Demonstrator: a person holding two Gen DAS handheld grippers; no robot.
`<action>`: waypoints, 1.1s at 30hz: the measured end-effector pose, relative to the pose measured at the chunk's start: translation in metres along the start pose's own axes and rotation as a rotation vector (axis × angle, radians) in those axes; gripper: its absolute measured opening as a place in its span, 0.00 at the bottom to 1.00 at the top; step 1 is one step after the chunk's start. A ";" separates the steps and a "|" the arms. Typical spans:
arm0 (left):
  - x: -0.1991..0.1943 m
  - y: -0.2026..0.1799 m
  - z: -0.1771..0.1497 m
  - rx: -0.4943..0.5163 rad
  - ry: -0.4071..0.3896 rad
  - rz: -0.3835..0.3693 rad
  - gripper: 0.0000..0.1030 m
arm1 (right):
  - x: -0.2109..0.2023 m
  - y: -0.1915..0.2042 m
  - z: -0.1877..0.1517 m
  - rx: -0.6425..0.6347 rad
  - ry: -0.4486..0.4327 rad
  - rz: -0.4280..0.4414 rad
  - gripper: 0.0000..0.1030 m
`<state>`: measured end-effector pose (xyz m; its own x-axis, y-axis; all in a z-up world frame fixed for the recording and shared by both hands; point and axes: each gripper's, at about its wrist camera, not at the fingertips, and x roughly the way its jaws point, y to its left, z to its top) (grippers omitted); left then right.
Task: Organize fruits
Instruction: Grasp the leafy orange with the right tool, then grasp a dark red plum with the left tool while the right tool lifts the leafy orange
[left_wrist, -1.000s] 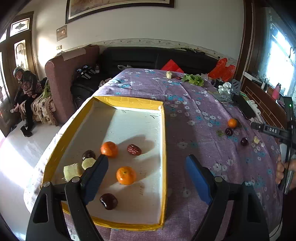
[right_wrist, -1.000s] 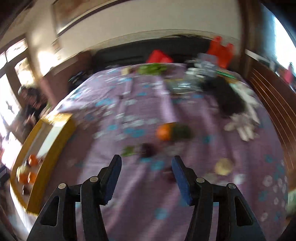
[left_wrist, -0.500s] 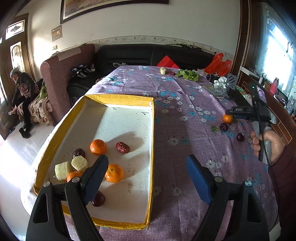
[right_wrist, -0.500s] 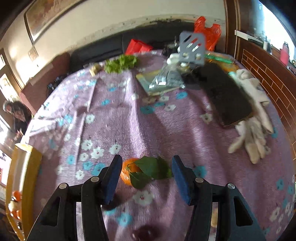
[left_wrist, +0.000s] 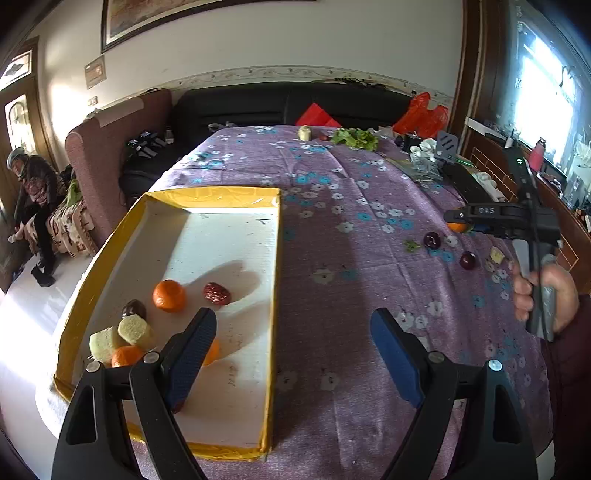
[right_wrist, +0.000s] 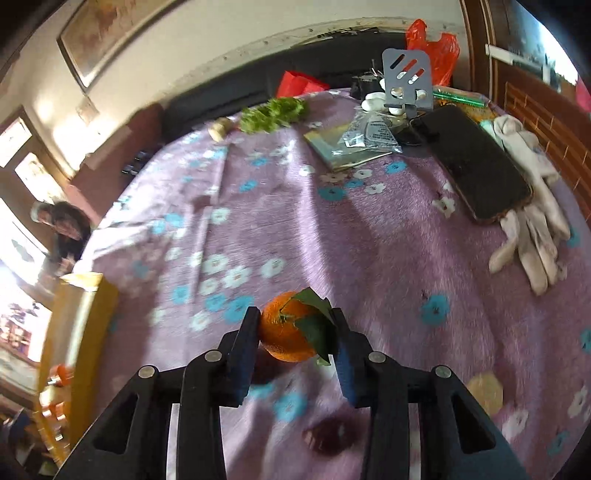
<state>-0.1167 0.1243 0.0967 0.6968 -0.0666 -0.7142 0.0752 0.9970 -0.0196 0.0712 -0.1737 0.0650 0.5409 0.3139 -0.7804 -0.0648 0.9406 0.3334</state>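
A yellow-rimmed white tray (left_wrist: 275, 266) lies on the purple flowered tablecloth and holds oranges (left_wrist: 169, 295), a red date (left_wrist: 217, 293), a dark fruit (left_wrist: 133, 308) and pale cubes (left_wrist: 136, 331). My left gripper (left_wrist: 291, 354) is open and empty over the tray's near right edge. My right gripper (right_wrist: 295, 332) is shut on a leafy orange (right_wrist: 286, 334), which also shows partly in the left wrist view (left_wrist: 457, 226). Two dark plums (left_wrist: 432, 240) (left_wrist: 467, 260) and a pale piece (left_wrist: 496, 254) lie on the cloth near it.
A black phone (right_wrist: 476, 170), white gloves (right_wrist: 532, 221), a plastic packet (right_wrist: 365, 138), a grey stand (right_wrist: 406, 83) and green lettuce (right_wrist: 273, 112) lie at the far end of the table. A sofa stands behind. A person sits at the left (left_wrist: 33, 192).
My right gripper moved forward onto the leafy orange and shut on it. My left gripper shifted a little, staying open over the tray's edge.
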 end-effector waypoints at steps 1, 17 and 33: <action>0.001 -0.004 0.002 0.011 0.003 -0.009 0.82 | -0.007 0.002 -0.005 -0.001 -0.003 0.016 0.39; 0.083 -0.115 0.061 0.130 0.066 -0.197 0.59 | -0.040 -0.014 -0.094 -0.113 0.019 -0.048 0.39; 0.193 -0.186 0.076 0.236 0.186 -0.232 0.36 | -0.039 -0.011 -0.101 -0.174 -0.004 -0.059 0.41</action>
<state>0.0579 -0.0770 0.0162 0.5018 -0.2594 -0.8252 0.3931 0.9182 -0.0496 -0.0336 -0.1831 0.0381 0.5512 0.2570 -0.7938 -0.1765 0.9658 0.1901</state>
